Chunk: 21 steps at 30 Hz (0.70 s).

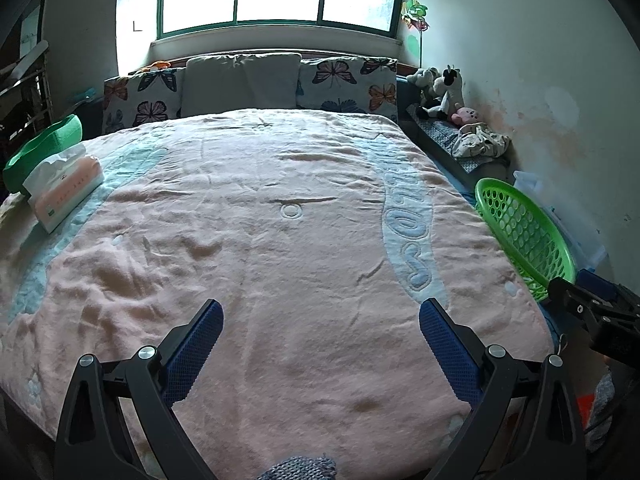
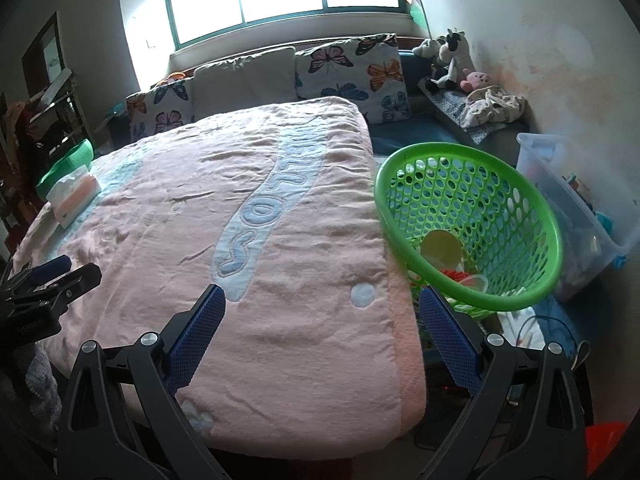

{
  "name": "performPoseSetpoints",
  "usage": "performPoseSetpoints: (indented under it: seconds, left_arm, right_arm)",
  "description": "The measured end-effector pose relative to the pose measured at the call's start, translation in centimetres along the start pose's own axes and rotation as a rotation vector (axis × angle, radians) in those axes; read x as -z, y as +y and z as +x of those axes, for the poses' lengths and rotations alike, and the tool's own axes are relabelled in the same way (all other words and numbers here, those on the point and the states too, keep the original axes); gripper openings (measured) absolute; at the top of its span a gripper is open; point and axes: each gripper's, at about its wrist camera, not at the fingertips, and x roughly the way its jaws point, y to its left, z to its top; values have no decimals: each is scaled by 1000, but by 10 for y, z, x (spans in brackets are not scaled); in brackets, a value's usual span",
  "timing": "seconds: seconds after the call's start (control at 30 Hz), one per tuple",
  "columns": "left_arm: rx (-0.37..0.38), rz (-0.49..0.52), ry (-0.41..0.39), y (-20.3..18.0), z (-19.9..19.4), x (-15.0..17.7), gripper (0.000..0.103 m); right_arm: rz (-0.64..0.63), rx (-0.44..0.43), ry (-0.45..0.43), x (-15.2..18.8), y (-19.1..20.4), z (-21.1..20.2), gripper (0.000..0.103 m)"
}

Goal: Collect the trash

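Both tools hover above the foot edge of the bed, over the pink blanket [image 1: 280,220], and neither carries anything: the left gripper [image 1: 320,346] has its blue pads spread wide with only blanket between them, and the right gripper [image 2: 322,340] is spread just as wide, its left pad over the blanket's right foot corner and its right pad out past the bed's right edge. The green basket [image 2: 516,208] sits tipped at that right edge, its mouth leaning toward the bed, which looks like a deliberate choice so that things lifted off the blanket can go in with a short reach. It already holds the collected trash [image 2: 442,248]: a pale round disc, perhaps a lid or cup, with some red and clear bits beneath it, low in the bowl just ahead of the right gripper's right pad. No loose scrap shows on the blanket in either view, so the pickup seems largely done, judging from how bare the cover is. A tissue pack [image 1: 64,188] rests at the bed's left edge beside a green tub [image 1: 44,148], well apart from both tools; it looks like a supply, not waste. Pillows [image 1: 240,84] line the head edge.
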Motion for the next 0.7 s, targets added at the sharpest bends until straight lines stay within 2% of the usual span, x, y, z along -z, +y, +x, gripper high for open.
performPoseSetpoints:
  seconds: [0.7]
  left_arm:
    - [-39,-4,-14,-1,-5,1,95]
  right_arm:
    - [14,24,-6,0,-1,2,98]
